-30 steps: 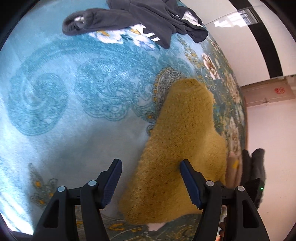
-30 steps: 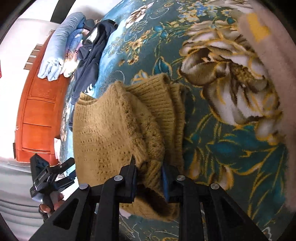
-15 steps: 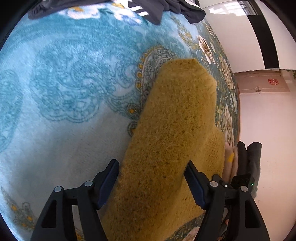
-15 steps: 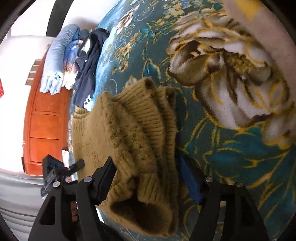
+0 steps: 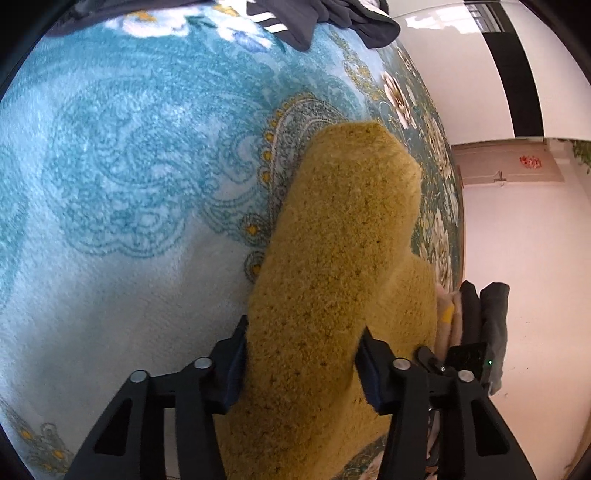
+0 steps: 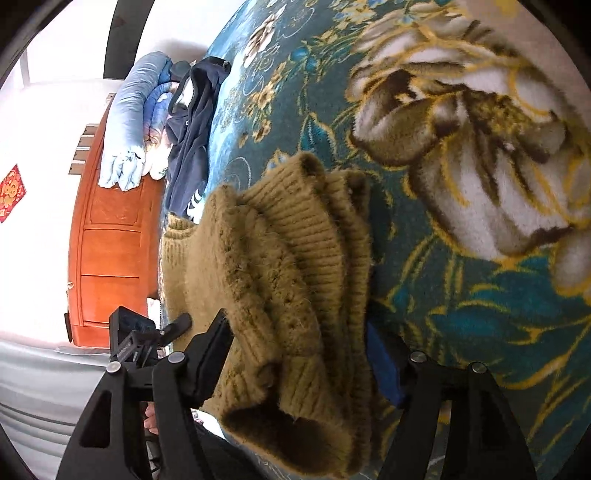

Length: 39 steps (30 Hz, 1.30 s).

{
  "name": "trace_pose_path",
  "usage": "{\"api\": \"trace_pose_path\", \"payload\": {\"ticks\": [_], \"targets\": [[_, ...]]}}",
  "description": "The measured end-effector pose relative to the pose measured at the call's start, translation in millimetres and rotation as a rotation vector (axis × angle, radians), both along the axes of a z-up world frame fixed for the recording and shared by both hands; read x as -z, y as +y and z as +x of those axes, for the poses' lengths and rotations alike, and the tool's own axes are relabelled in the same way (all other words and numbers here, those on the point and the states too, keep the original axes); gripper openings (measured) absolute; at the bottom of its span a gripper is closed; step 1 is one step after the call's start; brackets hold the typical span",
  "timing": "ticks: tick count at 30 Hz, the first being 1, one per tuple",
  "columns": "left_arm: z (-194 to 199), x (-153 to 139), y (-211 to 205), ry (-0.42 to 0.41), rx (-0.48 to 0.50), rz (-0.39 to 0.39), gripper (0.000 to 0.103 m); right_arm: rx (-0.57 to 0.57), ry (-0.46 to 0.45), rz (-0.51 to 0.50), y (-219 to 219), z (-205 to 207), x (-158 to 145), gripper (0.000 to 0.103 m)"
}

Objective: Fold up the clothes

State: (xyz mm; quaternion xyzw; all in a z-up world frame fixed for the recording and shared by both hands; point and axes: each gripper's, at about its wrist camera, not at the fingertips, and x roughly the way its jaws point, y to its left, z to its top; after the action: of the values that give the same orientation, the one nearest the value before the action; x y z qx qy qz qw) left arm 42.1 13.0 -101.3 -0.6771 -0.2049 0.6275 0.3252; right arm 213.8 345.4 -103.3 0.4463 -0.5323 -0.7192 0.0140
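Note:
A folded mustard-yellow knit sweater [image 5: 343, 240] lies on the blue patterned blanket [image 5: 122, 177]. My left gripper [image 5: 301, 365] is open, its jaws standing on either side of the sweater's near end. In the right wrist view the same sweater [image 6: 280, 266] shows its ribbed hems stacked in layers. My right gripper [image 6: 299, 354] is open, with the jaws wide apart around the sweater's bunched edge.
A dark navy garment [image 5: 325, 14] lies at the far end of the blanket, also in the right wrist view [image 6: 192, 122]. Folded dark and beige clothes [image 5: 476, 314] are stacked beside the sweater. A rolled blue quilt [image 6: 129, 122] rests against an orange wooden headboard [image 6: 107, 254].
My right gripper has opened and let go of the sweater's edge. My left gripper has moved forward so its open jaws now straddle the sweater.

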Motion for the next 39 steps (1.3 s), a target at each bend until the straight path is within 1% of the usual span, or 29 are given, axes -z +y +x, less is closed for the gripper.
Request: {"api": "trace_pose_path", "payload": {"ticks": [1, 3, 4, 9, 12, 16, 18, 19, 21, 23, 24, 25, 26, 27, 29, 31, 32, 33, 36, 38, 39], "targets": [[0, -2, 0, 0.009, 0.004, -0.002, 0.047, -0.001, -0.002, -0.001, -1, -1, 0, 0.059], [0, -4, 0, 0.019, 0.004, -0.002, 0.045, -0.004, -0.003, -0.001, -3, -3, -1, 0.055], [0, -5, -1, 0.021, 0.002, 0.001, 0.044, -0.005, -0.001, -0.001, -3, -3, -2, 0.051], [-5, -13, -14, 0.031, -0.033, 0.029, 0.040, -0.018, 0.018, -0.008, -9, -9, -9, 0.049], [-12, -25, -30, 0.070, -0.067, 0.036, 0.039, -0.047, 0.045, -0.023, -17, -26, -17, 0.049], [-27, -42, -62, 0.142, -0.139, 0.016, 0.038, -0.101, 0.087, -0.054, -39, -58, -24, 0.046], [-36, -44, -77, 0.162, -0.157, -0.025, 0.038, -0.133, 0.105, -0.062, -52, -76, -27, 0.046], [-40, -40, -84, 0.150, -0.169, -0.044, 0.038, -0.149, 0.115, -0.066, -59, -85, -29, 0.045], [-47, -27, -96, 0.097, -0.202, -0.065, 0.039, -0.173, 0.095, -0.046, -69, -95, -24, 0.045], [-50, -17, -98, 0.056, -0.214, -0.077, 0.040, -0.197, 0.071, -0.023, -79, -105, -18, 0.046], [-50, -15, -96, 0.052, -0.209, -0.086, 0.041, -0.193, 0.057, -0.023, -78, -106, -16, 0.046], [-50, -15, -93, 0.057, -0.200, -0.098, 0.045, -0.184, 0.044, -0.027, -76, -105, -13, 0.046], [-49, -15, -90, 0.063, -0.190, -0.109, 0.046, -0.175, 0.030, -0.030, -73, -104, -10, 0.046], [-49, -16, -89, 0.068, -0.190, -0.119, 0.047, -0.172, 0.029, -0.027, -71, -101, -12, 0.046], [-46, -21, -90, 0.079, -0.205, -0.140, 0.052, -0.168, 0.034, -0.018, -65, -95, -18, 0.047], [-43, -30, -100, 0.111, -0.253, -0.154, 0.053, -0.165, 0.043, 0.000, -60, -91, -25, 0.047], [-41, -35, -104, 0.134, -0.275, -0.158, 0.053, -0.160, 0.055, 0.027, -56, -91, -33, 0.047], [-37, -43, -103, 0.173, -0.276, -0.172, 0.054, -0.157, 0.068, 0.050, -52, -92, -40, 0.047], [-24, -67, -93, 0.312, -0.241, -0.237, 0.060, -0.181, 0.103, 0.096, -49, -99, -57, 0.047], [-13, -77, -72, 0.387, -0.156, -0.282, 0.065, -0.228, 0.101, 0.115, -56, -113, -59, 0.047], [-8, -77, -60, 0.408, -0.108, -0.308, 0.066, -0.256, 0.093, 0.123, -61, -121, -57, 0.047]]}}
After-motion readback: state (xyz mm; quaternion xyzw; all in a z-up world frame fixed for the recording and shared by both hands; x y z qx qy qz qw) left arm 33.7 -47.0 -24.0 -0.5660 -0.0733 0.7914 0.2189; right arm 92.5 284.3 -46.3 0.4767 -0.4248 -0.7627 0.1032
